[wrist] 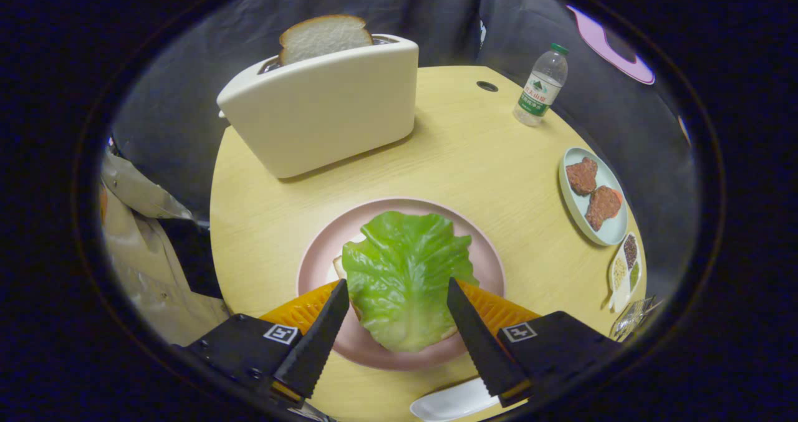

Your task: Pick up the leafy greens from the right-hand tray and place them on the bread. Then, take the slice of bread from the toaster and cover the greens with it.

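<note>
Claw: my gripper (398, 300) spread, empty, astride the greens (402, 272) just laid.
Next: toaster slice (324, 37), 12 o'clock, poking up for grabbing.

The gripper (399, 297) hangs over the pink plate (312, 266), its fingers (321, 335) spread wide either side of the greens (402, 278) lying on the bread (340, 267). Beyond, on the surface (486, 160), a toaster (324, 107) holds a slice (324, 35).
</note>
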The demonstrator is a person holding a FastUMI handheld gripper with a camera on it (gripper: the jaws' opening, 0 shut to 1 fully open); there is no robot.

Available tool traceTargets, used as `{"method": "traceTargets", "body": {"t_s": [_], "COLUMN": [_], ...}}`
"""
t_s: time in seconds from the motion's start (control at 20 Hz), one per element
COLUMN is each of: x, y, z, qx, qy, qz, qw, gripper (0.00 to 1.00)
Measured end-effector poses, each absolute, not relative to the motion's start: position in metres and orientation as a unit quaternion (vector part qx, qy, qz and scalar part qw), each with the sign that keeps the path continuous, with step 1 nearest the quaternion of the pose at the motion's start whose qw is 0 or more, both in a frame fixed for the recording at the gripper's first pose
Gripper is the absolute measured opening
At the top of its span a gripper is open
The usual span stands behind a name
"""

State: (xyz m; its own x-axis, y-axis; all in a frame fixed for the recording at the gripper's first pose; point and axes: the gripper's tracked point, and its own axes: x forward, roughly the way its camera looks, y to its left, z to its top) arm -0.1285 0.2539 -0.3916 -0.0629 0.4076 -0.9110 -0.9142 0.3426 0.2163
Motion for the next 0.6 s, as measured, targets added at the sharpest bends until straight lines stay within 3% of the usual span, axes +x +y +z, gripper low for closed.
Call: {"method": "traceTargets", "body": {"t_s": [0.1, 0.6], "x": [-0.125, -0.101], "y": [0.257, 0.316], "z": [-0.385, -0.313], "qx": [-0.243, -0.165], "qy": [0.509, 0.476], "qz": [0.512, 0.495], "qw": [0.647, 0.708], "gripper": [1.0, 1.0]}}
